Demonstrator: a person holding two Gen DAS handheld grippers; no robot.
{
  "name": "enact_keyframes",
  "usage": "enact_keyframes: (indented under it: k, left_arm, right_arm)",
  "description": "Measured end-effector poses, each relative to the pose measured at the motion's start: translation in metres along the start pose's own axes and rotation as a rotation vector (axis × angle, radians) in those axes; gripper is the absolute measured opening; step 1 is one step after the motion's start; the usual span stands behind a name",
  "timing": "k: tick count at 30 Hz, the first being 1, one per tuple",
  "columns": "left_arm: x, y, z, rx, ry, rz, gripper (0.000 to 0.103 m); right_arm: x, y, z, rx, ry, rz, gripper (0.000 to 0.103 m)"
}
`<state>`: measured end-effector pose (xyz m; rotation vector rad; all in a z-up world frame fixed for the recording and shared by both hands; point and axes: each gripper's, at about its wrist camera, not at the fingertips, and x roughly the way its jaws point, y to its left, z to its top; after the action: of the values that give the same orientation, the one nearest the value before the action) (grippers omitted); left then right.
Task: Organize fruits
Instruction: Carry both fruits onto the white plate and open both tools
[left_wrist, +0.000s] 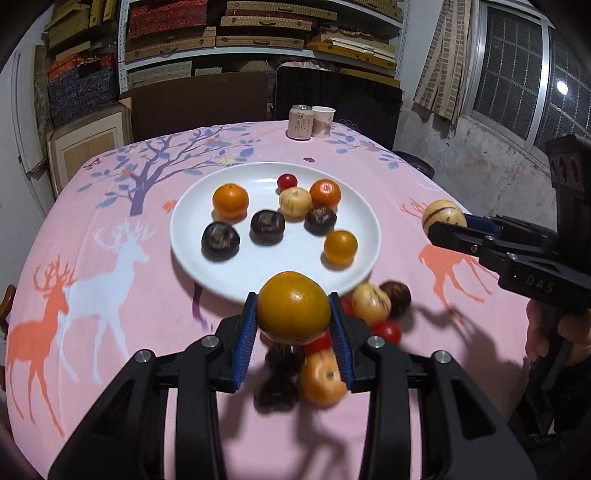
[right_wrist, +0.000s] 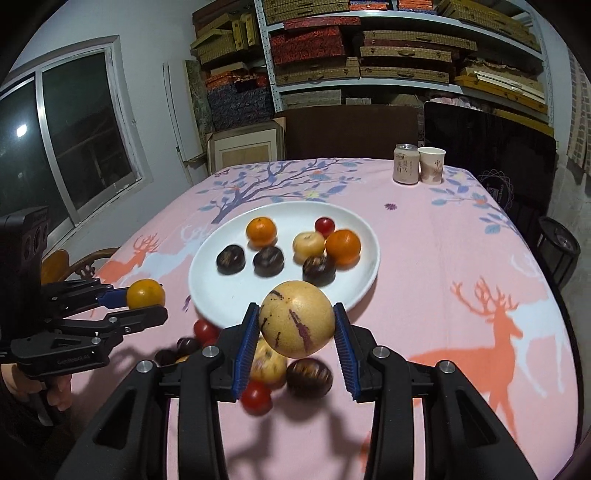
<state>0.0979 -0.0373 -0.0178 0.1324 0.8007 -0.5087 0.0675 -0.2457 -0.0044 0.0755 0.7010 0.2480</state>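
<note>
My left gripper (left_wrist: 293, 314) is shut on an orange-yellow fruit (left_wrist: 293, 306), held above the near rim of the white plate (left_wrist: 221, 273). My right gripper (right_wrist: 295, 325) is shut on a pale yellow fruit with purple streaks (right_wrist: 297, 323), also lifted off the cloth near the plate (right_wrist: 207, 295). Each gripper shows in the other's view, the right gripper (left_wrist: 448, 225) and the left gripper (right_wrist: 147, 299), each with its fruit. The plate holds several fruits: orange ones, dark purple ones, a pale one and a small red one (left_wrist: 287, 181). Loose fruits (left_wrist: 371, 304) lie on the cloth beneath the grippers.
A drink can (left_wrist: 300, 122) and a paper cup (left_wrist: 322, 121) stand at the far edge of the pink deer-print tablecloth (left_wrist: 110, 258). Dark chair backs (left_wrist: 338, 99) and shelves of boxes are behind the table. A hand (left_wrist: 546, 332) holds the right gripper's handle.
</note>
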Motion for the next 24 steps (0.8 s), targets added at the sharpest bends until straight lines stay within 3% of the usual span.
enact_keyframes:
  k: [6, 13, 15, 18, 19, 24]
  left_arm:
    - [0.059, 0.002, 0.029, 0.013, 0.055, 0.020, 0.037]
    - [0.111, 0.015, 0.038, -0.011, 0.134, 0.045, 0.037]
    - [0.115, 0.017, 0.038, -0.015, 0.134, 0.051, 0.040]
    - [0.108, 0.021, 0.039, -0.036, 0.107, 0.049, 0.060]
    - [0.103, 0.021, 0.040, -0.041, 0.092, 0.052, 0.065]
    - [0.066, 0.017, 0.035, -0.035, 0.027, 0.046, 0.069]
  right_arm:
    - [0.049, -0.015, 0.029, -0.017, 0.029, -0.031, 0.040]
    - [0.110, -0.030, 0.036, -0.016, 0.101, -0.056, 0.041]
    - [0.115, -0.028, 0.035, -0.025, 0.103, -0.048, 0.042]
    - [0.108, -0.022, 0.034, -0.045, 0.062, -0.053, 0.062]
    - [0.104, -0.020, 0.034, -0.051, 0.047, -0.055, 0.063]
    - [0.071, -0.017, 0.033, -0.026, 0.003, -0.042, 0.063]
